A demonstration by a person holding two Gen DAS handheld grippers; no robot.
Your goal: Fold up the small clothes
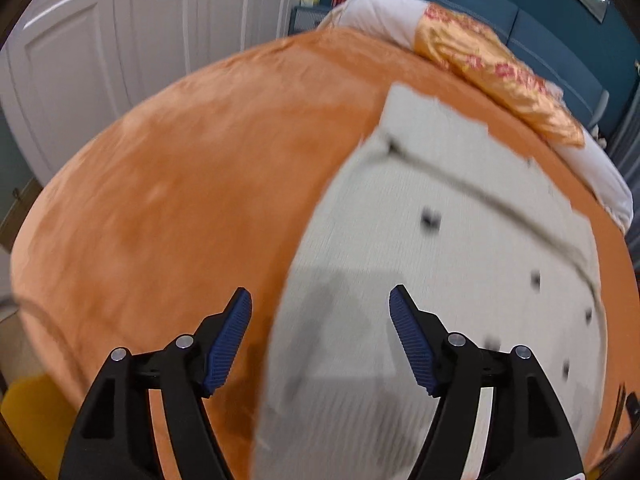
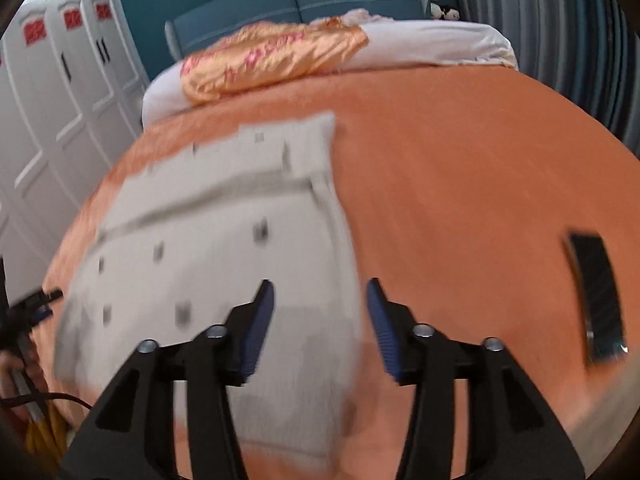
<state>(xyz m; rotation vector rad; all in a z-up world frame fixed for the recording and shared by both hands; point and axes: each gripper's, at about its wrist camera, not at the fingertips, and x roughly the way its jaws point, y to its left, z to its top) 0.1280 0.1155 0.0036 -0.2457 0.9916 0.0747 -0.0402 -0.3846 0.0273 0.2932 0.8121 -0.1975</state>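
Note:
A small white garment with dark square spots point(image 1: 440, 264) lies flat on the orange bedspread point(image 1: 192, 184), with a fold line across its far part. My left gripper point(image 1: 320, 300) is open and empty above the garment's near left edge. In the right wrist view the same garment point(image 2: 216, 248) lies left of centre. My right gripper point(image 2: 320, 292) is open and empty above the garment's near right edge. Both views are motion-blurred.
A dark phone point(image 2: 598, 300) lies on the bedspread point(image 2: 460, 184) to the right. An orange patterned pillow point(image 1: 496, 68) and white bedding point(image 2: 432, 44) lie at the head of the bed. White wardrobe doors point(image 1: 120, 40) stand to the left.

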